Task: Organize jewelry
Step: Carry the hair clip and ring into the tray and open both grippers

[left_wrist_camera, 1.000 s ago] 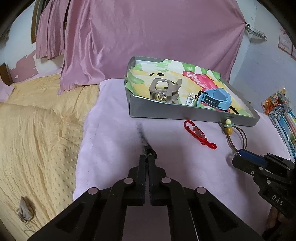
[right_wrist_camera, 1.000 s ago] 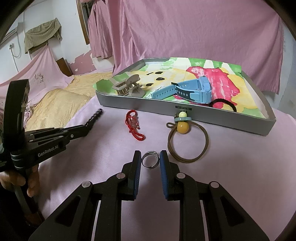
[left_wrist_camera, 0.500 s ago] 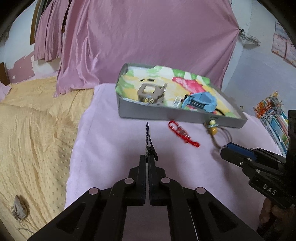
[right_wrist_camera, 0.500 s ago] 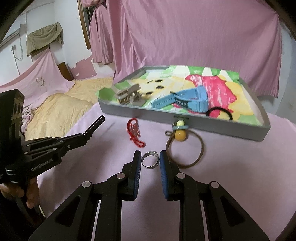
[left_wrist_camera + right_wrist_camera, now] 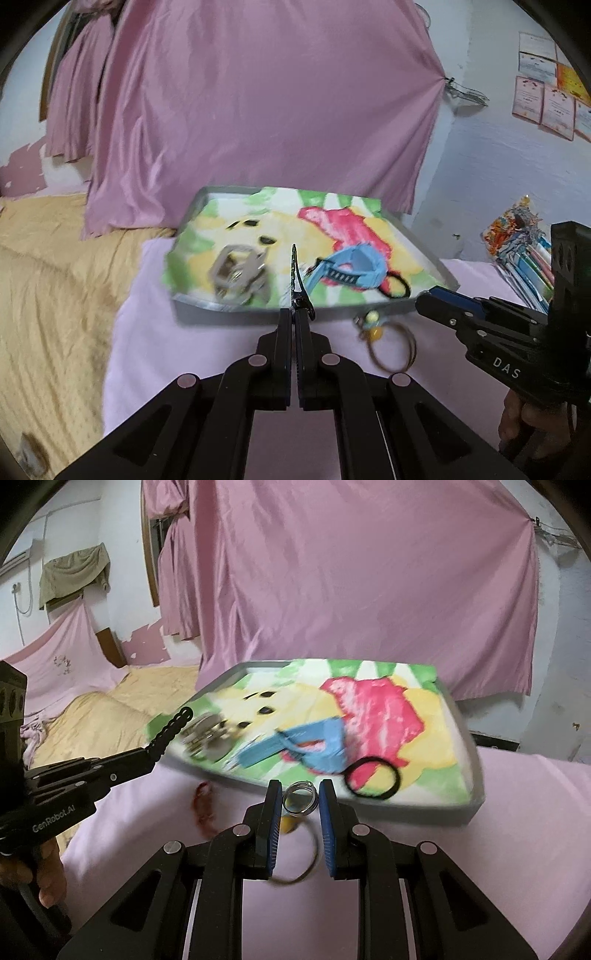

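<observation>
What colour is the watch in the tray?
Light blue watch, with a darker strap end; the left wrist view shows it best, lying in the tray.

Pink curtain (image 5: 258,122) behind; yellow bedspread (image 5: 55,295) left; papers (image 5: 546,107) on wall.

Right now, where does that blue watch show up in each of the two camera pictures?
Left wrist view: the blue watch lies inside the grey tray, right of centre, just right of the black hair clip held by the left gripper.
Right wrist view: the blue watch lies mid-picture in the tray, above the right gripper.
Shared landmark: the black hair tie beside the watch.
</observation>
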{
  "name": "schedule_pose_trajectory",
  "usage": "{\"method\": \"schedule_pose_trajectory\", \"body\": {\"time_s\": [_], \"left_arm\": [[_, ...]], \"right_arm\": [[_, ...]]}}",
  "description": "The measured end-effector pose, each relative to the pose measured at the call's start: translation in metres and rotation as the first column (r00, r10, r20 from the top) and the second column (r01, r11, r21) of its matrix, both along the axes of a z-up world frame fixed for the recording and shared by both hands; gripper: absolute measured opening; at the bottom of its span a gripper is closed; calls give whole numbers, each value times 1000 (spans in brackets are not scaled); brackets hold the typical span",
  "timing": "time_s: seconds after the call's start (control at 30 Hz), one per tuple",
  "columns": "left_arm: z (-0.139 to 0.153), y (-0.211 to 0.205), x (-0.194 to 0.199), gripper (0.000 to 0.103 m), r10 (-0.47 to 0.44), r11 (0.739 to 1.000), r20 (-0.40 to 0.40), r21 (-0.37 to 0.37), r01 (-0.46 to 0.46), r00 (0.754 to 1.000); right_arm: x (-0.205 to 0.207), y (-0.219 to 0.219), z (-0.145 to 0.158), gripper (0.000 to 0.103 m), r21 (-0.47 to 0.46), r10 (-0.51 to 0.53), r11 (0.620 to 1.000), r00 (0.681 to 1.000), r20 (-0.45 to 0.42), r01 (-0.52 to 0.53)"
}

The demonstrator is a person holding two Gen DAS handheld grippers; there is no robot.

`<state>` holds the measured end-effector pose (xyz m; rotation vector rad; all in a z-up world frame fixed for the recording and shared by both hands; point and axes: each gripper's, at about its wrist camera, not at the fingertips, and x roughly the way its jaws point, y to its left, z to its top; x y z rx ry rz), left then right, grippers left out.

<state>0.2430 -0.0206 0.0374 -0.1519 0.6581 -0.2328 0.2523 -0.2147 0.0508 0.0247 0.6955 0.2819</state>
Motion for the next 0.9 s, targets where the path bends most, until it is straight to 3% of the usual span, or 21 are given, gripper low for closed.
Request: {"method": "schedule_pose_trajectory", "body": {"time_s": [0.27,0.9], "left_arm": [[7,-26,45,2,-22,999,3,25,22,1000],[-28,-46,87,2,-37,995,-166,82,51,985]], "right_arm": [[40,-20,-13,18,2,-30,1000,998,-49,30],[77,-25,-44,18,-25,-33,999,988,-153,30]]}}
